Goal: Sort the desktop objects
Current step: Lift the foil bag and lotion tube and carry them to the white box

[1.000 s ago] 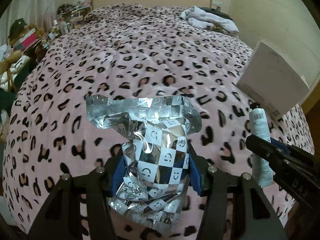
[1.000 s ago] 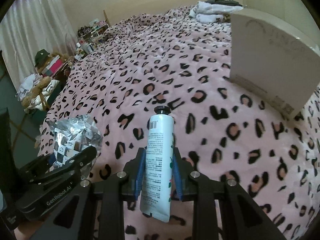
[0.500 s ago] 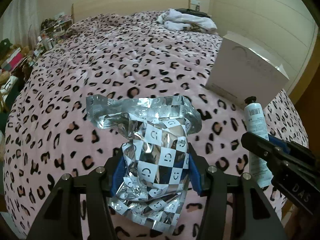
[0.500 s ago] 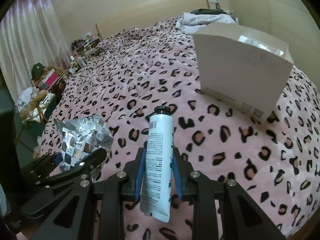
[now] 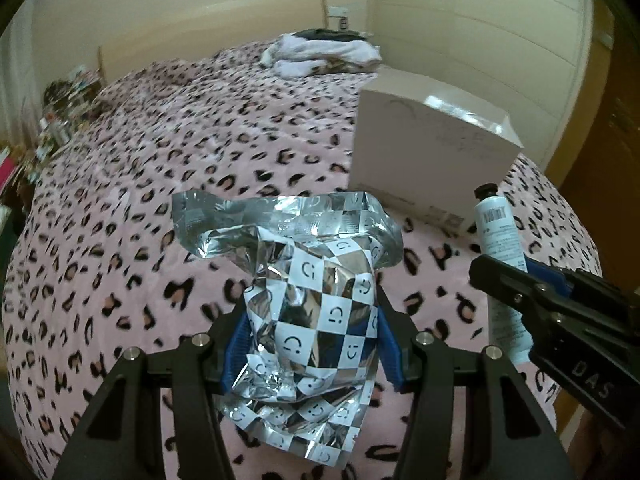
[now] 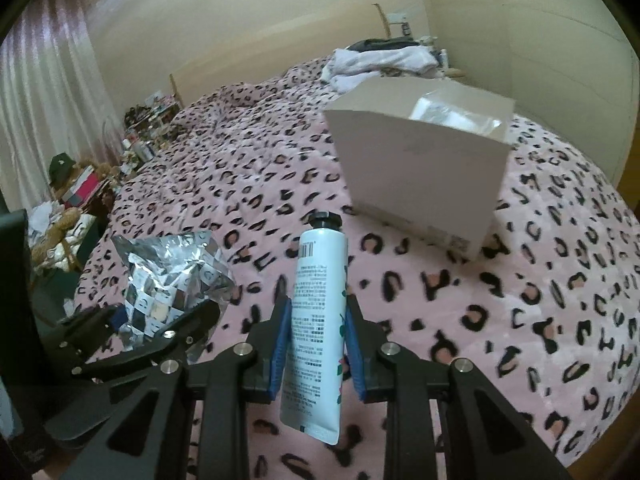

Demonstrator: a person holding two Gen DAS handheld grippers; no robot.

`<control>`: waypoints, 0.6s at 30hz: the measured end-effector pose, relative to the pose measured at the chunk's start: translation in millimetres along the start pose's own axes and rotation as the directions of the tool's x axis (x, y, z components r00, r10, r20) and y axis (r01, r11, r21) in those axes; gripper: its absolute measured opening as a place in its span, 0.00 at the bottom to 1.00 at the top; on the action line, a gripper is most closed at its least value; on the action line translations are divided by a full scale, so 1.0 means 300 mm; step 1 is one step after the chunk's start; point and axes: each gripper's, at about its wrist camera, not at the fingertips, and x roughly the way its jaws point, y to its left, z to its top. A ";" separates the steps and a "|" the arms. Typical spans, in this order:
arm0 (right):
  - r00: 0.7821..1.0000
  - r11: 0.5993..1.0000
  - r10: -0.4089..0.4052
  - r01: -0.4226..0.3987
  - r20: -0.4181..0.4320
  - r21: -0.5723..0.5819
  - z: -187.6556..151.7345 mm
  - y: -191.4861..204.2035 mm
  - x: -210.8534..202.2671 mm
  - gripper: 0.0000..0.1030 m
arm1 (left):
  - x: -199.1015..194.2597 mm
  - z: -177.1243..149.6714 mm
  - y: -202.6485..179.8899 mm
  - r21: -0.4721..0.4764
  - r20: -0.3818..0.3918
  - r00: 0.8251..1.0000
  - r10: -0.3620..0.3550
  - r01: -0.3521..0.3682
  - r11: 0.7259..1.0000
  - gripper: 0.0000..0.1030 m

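Gripping, left gripper (image 5: 310,344): blue pads clamped on a crinkled silver checkered bag (image 5: 308,304), held above the bed.
Right gripper (image 6: 316,344): closed on a white tube (image 6: 318,320), black cap pointing away.
White box (image 6: 416,168): open-topped, standing on the leopard-print bedspread (image 6: 248,184) ahead of both grippers.
Far end: folded clothes (image 5: 320,54).

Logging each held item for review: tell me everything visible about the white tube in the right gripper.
The white tube looks like soft plastic, with a black screw cap pointing away from the camera, a barcode near the cap, fine printed text and a small floral mark. Its flat crimped end hangs toward the camera. The right gripper is shut on its middle, holding it above the leopard-print bedspread.
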 end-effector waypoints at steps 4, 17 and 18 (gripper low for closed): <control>1.000 0.999 -0.028 0.028 0.014 0.030 0.005 -0.059 -0.019 0.26 | 0.001 0.025 -0.057 0.044 0.013 1.000 -0.022 0.021 0.999 0.54; 0.993 0.991 -0.108 0.103 0.050 0.089 0.024 -0.190 -0.073 0.26 | 0.057 0.042 -0.197 0.115 -0.008 0.995 -0.096 0.097 0.989 0.54; 0.992 0.990 -0.110 0.105 0.054 0.090 0.026 -0.195 -0.077 0.26 | 0.060 0.044 -0.204 0.117 -0.009 0.995 -0.102 0.103 0.988 0.54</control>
